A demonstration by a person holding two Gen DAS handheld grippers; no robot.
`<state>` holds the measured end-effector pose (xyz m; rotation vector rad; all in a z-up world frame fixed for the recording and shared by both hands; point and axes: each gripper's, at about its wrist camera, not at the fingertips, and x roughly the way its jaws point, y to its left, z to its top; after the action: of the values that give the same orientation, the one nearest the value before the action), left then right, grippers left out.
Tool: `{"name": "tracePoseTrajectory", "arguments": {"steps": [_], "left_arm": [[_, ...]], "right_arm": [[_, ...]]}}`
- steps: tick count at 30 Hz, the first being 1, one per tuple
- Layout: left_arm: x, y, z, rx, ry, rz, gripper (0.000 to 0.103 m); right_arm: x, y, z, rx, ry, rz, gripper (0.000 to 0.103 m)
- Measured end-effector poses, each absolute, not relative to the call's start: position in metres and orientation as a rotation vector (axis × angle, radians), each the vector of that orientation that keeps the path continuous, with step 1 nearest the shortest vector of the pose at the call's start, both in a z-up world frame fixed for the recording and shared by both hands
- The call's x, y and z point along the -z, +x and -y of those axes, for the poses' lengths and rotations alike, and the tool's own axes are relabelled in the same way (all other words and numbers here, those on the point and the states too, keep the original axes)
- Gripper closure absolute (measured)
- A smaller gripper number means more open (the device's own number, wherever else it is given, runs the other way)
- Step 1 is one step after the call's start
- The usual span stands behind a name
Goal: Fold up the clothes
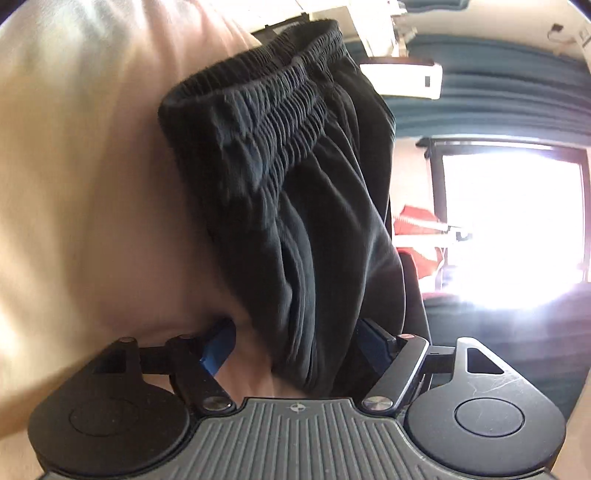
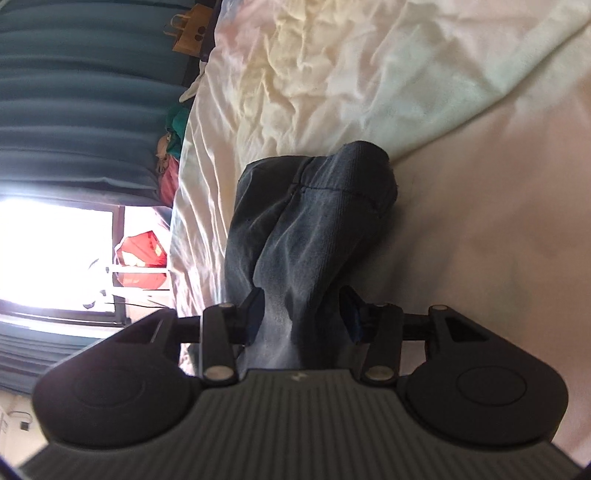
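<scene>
A pair of black shorts (image 1: 295,192) with a ribbed elastic waistband hangs bunched in the left wrist view, over the cream bed sheet (image 1: 74,184). My left gripper (image 1: 295,343) is shut on the shorts, its blue pads pressed into the cloth on both sides. In the right wrist view the same dark shorts (image 2: 310,229), here a hemmed end, run out from my right gripper (image 2: 303,317), which is shut on the cloth. Both views are rolled sideways. The fingertips are hidden in the fabric.
A wrinkled white sheet (image 2: 332,74) covers the bed. A bright window (image 1: 509,221) and teal curtains (image 2: 74,92) stand beside the bed. A red bag (image 2: 142,262), a brown paper bag (image 2: 192,33) and piled clothes (image 2: 173,155) lie along the bed's edge.
</scene>
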<state>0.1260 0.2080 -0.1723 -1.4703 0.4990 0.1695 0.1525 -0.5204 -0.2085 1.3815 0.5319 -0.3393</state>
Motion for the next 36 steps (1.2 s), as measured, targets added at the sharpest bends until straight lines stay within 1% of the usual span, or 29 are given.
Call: {"name": "tracePoseTrajectory", "arguments": {"steps": [1,2,3,4,5,6,9,11,17,19,23,25,28,31,33,34,35,36], "left_arm": [[0.174,0.129,-0.214,-0.187,-1.480,-0.481,0.044],[0.174,0.130,-0.220,-0.209,-1.474,-0.472,0.065],[0.174,0.132,-0.226,-0.225,-1.468,-0.468,0.082],[0.172,0.132,-0.230,-0.229,-1.458,-0.473,0.084],[0.170,0.132,-0.235,-0.232,-1.448,-0.478,0.088],[0.165,0.132,-0.238,-0.236,-1.425,-0.479,0.090],[0.119,0.128,-0.241,-0.248,-1.266,-0.450,0.092],[0.084,0.123,-0.252,-0.243,-1.217,-0.425,0.092],[-0.007,0.094,-0.292,-0.255,-1.185,-0.484,0.093],[-0.025,0.081,-0.299,-0.264,-1.151,-0.531,0.093],[-0.006,0.056,-0.309,-0.309,-1.097,-0.633,0.093],[0.003,0.052,-0.309,-0.321,-1.059,-0.667,0.093],[0.013,0.048,-0.305,-0.327,-0.993,-0.702,0.091],[0.022,0.044,-0.301,-0.333,-0.927,-0.737,0.087],[0.029,0.041,-0.298,-0.337,-0.882,-0.760,0.082],[0.032,0.040,-0.296,-0.339,-0.860,-0.771,0.082],[0.036,0.038,-0.295,-0.341,-0.838,-0.782,0.077],[0.039,0.037,-0.293,-0.342,-0.815,-0.793,0.067]], "right_arm": [[0.208,0.157,0.520,0.351,1.354,-0.530,0.065],[0.208,0.160,0.521,0.363,1.332,-0.520,0.078],[0.208,0.163,0.522,0.377,1.312,-0.508,0.085],[0.207,0.165,0.524,0.392,1.299,-0.485,0.096],[0.206,0.165,0.527,0.409,1.288,-0.456,0.098],[0.203,0.165,0.530,0.423,1.273,-0.426,0.098],[0.195,0.165,0.538,0.456,1.234,-0.350,0.098],[0.189,0.162,0.545,0.461,1.224,-0.299,0.098],[0.166,0.147,0.563,0.520,1.105,-0.202,0.098],[0.161,0.141,0.565,0.557,1.062,-0.193,0.098],[0.169,0.126,0.576,0.663,1.069,-0.263,0.098],[0.181,0.122,0.583,0.710,1.090,-0.332,0.098],[0.210,0.123,0.588,0.729,1.074,-0.490,0.098],[0.215,0.126,0.586,0.703,1.003,-0.520,0.096],[0.209,0.129,0.580,0.699,0.945,-0.534,0.094],[0.207,0.129,0.579,0.698,0.936,-0.532,0.094],[0.205,0.128,0.579,0.696,0.937,-0.529,0.093],[0.202,0.127,0.578,0.695,0.940,-0.527,0.092]]}}
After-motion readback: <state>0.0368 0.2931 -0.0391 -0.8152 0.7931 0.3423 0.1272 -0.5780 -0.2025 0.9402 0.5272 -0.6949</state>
